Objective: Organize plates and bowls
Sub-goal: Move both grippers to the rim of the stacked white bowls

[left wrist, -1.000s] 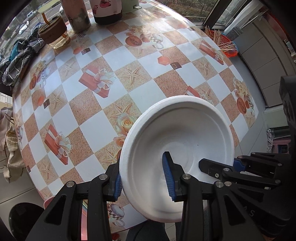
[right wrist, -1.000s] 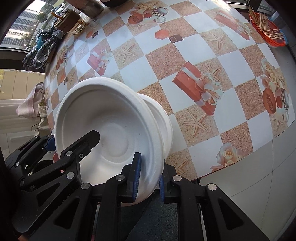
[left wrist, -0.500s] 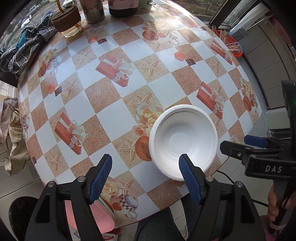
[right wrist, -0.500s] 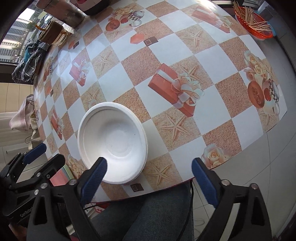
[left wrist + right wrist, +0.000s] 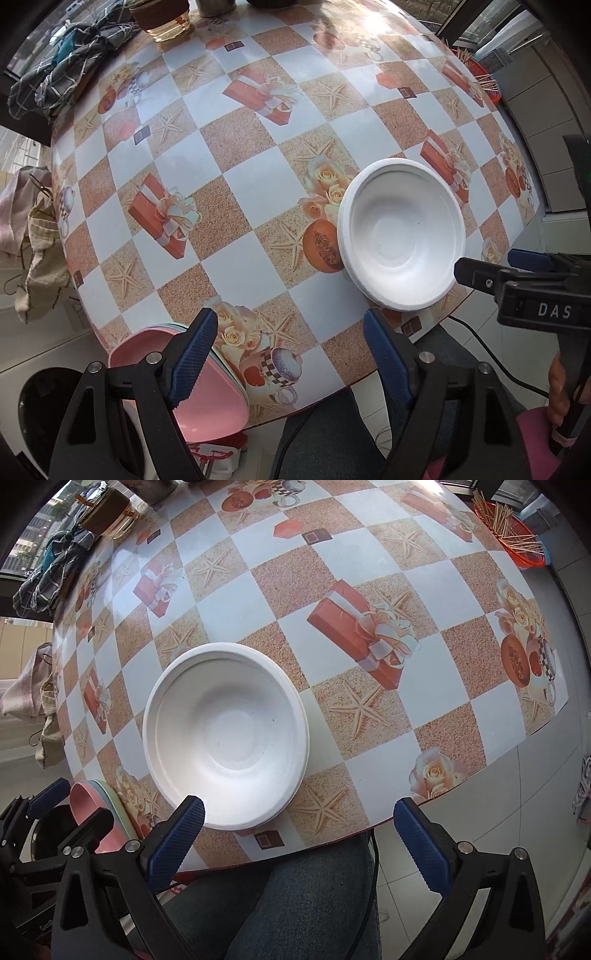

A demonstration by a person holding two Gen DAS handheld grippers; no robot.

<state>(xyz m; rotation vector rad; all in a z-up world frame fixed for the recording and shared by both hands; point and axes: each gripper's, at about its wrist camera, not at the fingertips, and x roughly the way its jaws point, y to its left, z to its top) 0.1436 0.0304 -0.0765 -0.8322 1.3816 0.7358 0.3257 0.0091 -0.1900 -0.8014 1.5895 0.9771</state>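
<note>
We see the white bowl (image 5: 225, 734) upright on the table (image 5: 306, 653) near its front edge, touched by neither gripper. The right gripper (image 5: 299, 834) hangs nearer, wide open and empty. The left gripper (image 5: 291, 358), jaws just opened further, holds nothing; the bowl lies to its right, pink plates (image 5: 207, 398) just beneath.

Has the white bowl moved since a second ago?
Yes. The white bowl was held tilted between both grippers; now it rests flat on the table near its front edge.
</note>
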